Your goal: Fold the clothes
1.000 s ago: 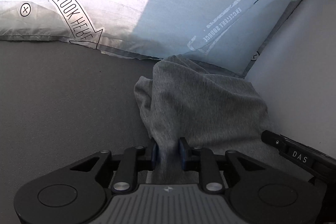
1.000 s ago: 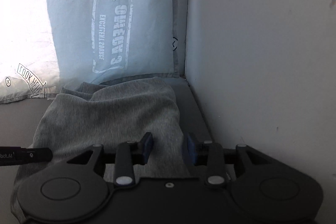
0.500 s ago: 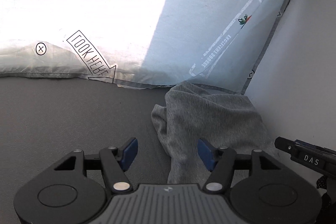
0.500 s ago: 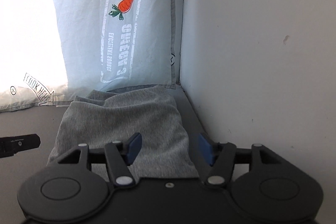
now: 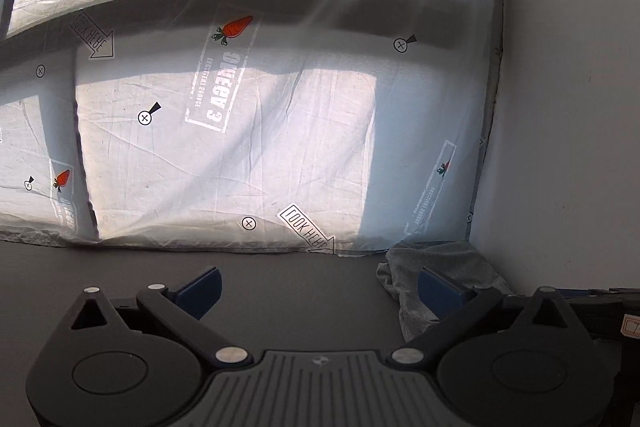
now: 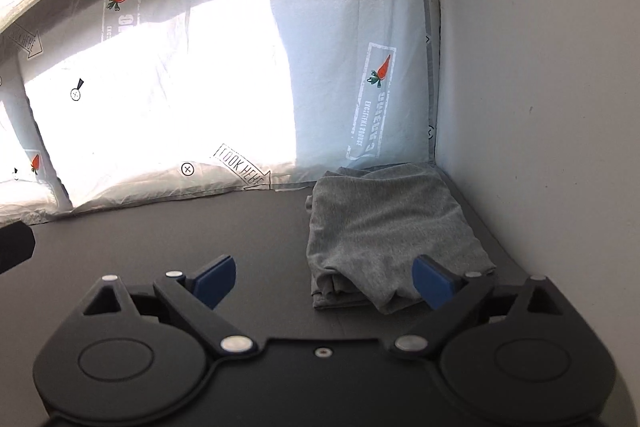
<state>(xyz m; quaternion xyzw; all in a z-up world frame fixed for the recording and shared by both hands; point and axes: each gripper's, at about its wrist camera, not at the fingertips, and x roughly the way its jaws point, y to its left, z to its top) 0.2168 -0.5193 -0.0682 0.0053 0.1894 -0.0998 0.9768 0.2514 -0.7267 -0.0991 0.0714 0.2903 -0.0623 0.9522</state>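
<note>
Folded grey garment [image 6: 384, 227] on table, ahead-right of both tools [image 5: 318, 287] [image 6: 324, 281]; jaws opening wide, nothing between.

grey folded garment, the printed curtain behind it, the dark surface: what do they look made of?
Grey garment: soft knit, likely cotton jersey; heathered, matte, limp folds. Printed curtain: thin woven fabric or film; daylight glows through it and it creases finely, so I can't tell which. Dark surface: smooth, matte, dark grey, maybe a mat or laminate; unclear.
</note>
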